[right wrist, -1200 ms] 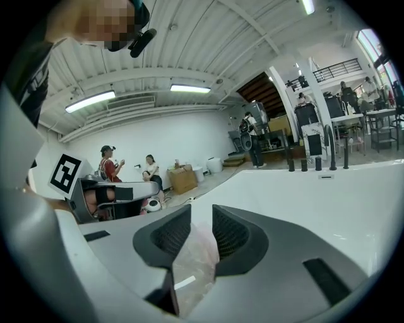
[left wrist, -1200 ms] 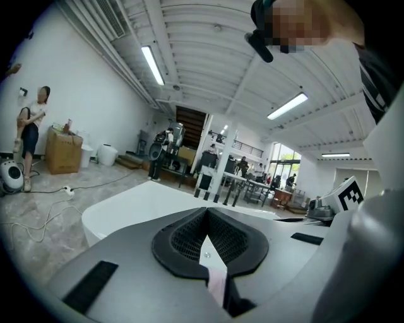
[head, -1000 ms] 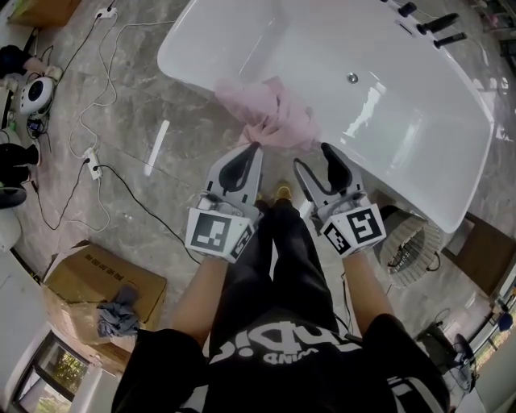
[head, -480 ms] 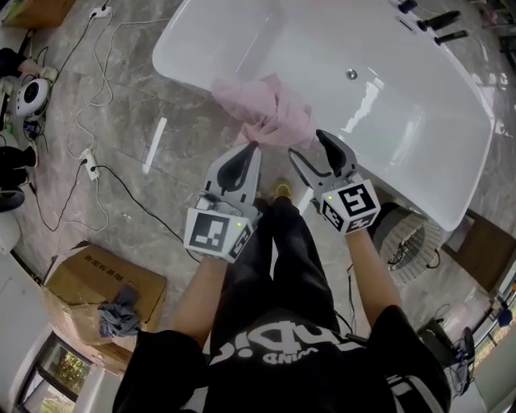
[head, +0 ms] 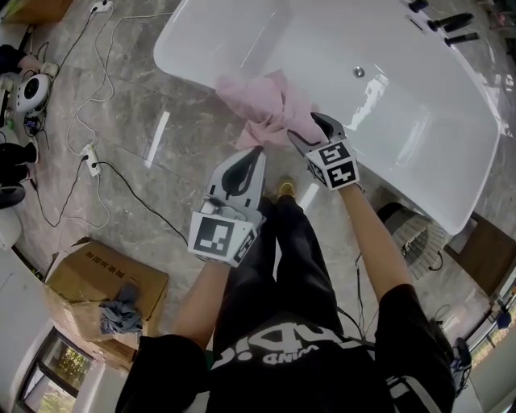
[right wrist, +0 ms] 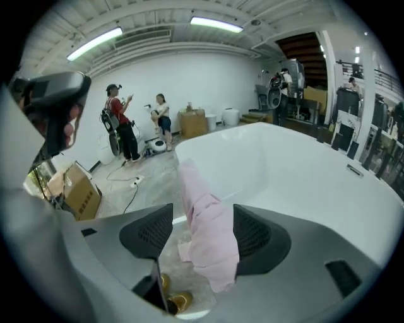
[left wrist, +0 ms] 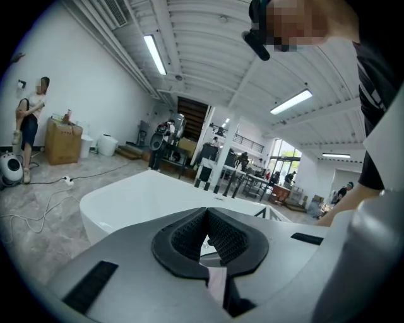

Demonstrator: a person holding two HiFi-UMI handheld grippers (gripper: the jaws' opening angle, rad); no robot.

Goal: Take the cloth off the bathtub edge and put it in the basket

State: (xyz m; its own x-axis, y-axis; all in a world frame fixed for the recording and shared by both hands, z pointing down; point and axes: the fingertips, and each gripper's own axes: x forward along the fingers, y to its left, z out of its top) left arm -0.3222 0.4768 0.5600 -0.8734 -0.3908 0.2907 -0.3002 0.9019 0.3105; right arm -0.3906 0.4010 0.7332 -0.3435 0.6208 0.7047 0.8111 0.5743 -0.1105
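A pink cloth hangs over the near edge of the white bathtub, its end drooping outside the tub. My right gripper is at that edge, open, with the hanging cloth between its jaws. The cloth brushes the right-hand pad and there is a gap at the other. My left gripper is shut, its tip just below the cloth's lower edge, with nothing seen between its pads. The wire basket stands on the floor to the right, under the tub's rim, partly hidden by my right arm.
A cardboard box with a grey rag on it sits at the lower left. Cables and a power strip lie on the marble floor at left. Black tap fittings are on the tub's far rim. Two people stand far off.
My right gripper has moved forward and up to the tub edge, and its jaws now straddle the hanging cloth. The left gripper has hardly moved.
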